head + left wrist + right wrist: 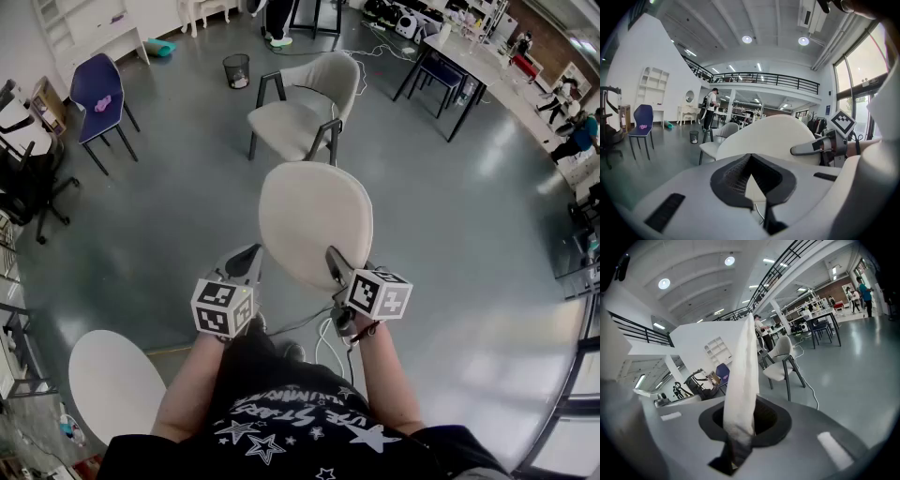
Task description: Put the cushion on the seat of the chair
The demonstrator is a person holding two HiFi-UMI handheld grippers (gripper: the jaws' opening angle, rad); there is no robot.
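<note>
Cushion (314, 225), an oval cream pad judged light, soft and floppy, stretched forward from the right tongs (334, 261), which pinched its near rim, while the left tongs (249, 258), jaws closed tip to tip, sat just beside the opposite rim, a sensible second hold.

A glossy grey-blue floor (187, 197) spreads beneath the left gripper (254, 255) and the right gripper (332, 255). Straight ahead of both stands a beige padded armchair with dark metal legs (305, 108). Beyond it, toward the left gripper's side, sits a black mesh wastebasket (236, 69). Farther left stands a purple chair on thin dark legs (98, 94). A thin white cable (812, 390) lies ahead of the right gripper, beside the armchair.
</note>
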